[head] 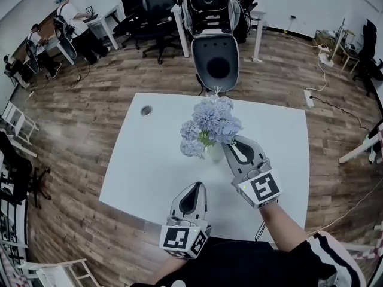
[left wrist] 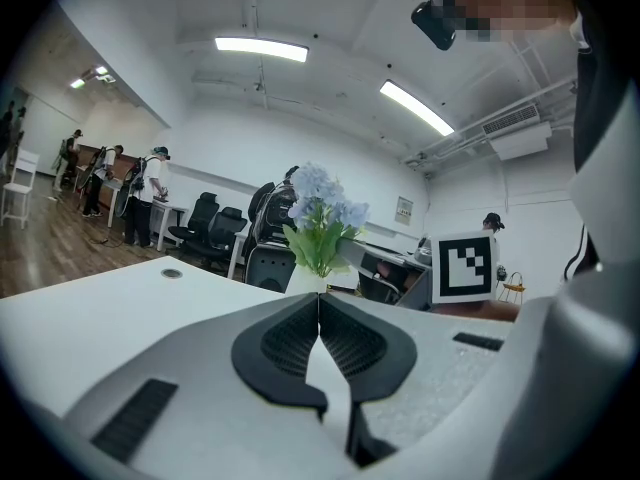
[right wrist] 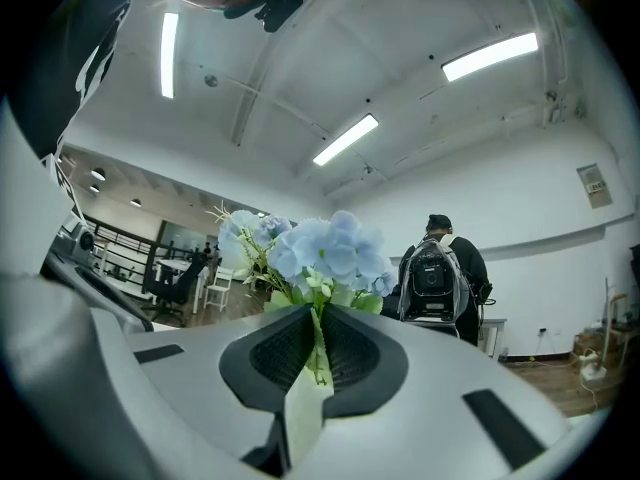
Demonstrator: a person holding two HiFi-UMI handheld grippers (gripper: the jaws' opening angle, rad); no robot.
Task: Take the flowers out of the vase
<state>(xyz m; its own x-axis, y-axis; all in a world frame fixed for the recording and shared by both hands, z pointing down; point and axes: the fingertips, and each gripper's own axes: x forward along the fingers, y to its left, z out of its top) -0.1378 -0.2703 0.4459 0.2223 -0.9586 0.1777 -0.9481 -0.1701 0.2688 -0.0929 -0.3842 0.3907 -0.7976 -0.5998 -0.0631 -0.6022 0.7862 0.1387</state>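
The blue flowers (head: 210, 124) stand in a white vase (head: 214, 153) near the middle of the white table (head: 149, 172), a little closer to its far edge. The right gripper (head: 231, 142) pinches their green stems just above the vase. The left gripper (head: 197, 185) is over the near edge, with its jaws pressed together and nothing between them.
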